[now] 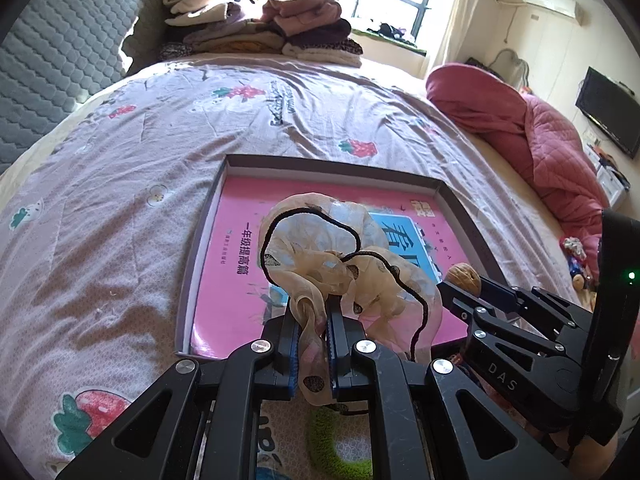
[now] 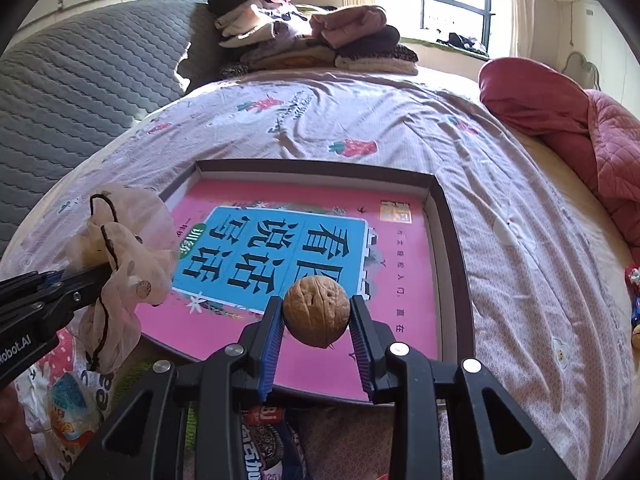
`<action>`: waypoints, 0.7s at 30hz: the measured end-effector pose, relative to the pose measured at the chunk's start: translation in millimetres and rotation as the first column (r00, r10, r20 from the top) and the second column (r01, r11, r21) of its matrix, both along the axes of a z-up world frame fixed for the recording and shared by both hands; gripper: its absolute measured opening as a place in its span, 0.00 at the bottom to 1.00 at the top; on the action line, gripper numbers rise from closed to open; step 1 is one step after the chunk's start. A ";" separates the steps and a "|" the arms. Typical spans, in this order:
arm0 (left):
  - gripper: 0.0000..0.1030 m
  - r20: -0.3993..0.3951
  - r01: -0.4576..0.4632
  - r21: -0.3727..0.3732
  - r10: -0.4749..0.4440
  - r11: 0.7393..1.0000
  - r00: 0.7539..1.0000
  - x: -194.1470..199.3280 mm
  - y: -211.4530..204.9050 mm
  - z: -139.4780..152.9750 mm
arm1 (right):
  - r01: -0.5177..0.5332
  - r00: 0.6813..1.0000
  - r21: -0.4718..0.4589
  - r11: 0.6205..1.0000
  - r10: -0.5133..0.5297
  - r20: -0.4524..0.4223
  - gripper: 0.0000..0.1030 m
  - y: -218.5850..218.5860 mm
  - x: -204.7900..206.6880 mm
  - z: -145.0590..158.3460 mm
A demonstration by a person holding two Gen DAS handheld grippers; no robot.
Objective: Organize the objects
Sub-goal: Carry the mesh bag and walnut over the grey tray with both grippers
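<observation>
Sheer beige fabric with a black cord edge, a scrunchie (image 1: 340,268), hangs bunched from my left gripper (image 1: 314,332), whose blue-padded jaws are nearly closed and clamped on a fold of it. I hold it above the near left part of a shallow dark-rimmed box (image 1: 464,208) that lies on the bed. My right gripper (image 2: 318,316) reaches in from the right and points toward the far side of the box, its jaws partly apart and pressed against both sides of a brown walnut (image 2: 317,310), which is lifted over the near right part of the box. Inside the box lies a pink book (image 2: 400,248) with a blue title panel. The box sits on a pale lilac bedspread (image 1: 160,152) printed with strawberries. A pile of folded clothes (image 1: 256,24) sits at the far end, and a red quilt (image 1: 532,132) is bunched on the right.
</observation>
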State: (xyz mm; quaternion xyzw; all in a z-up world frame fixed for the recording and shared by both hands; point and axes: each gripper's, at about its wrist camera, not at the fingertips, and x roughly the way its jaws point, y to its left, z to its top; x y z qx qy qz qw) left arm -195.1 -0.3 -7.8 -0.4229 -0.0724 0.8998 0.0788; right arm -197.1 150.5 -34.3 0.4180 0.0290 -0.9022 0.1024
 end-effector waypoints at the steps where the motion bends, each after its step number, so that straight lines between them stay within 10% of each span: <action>1: 0.10 0.009 0.000 0.001 0.000 1.000 1.000 -2.1 0.8 -1.2 | 0.007 1.000 0.003 1.000 -0.007 0.007 0.32 1.1 -1.6 -1.5; 21: 0.11 0.180 -0.074 -0.085 0.088 0.994 0.980 -56.5 -2.8 -36.3 | 0.059 0.990 0.042 0.997 -0.064 0.126 0.32 10.4 -22.3 -17.8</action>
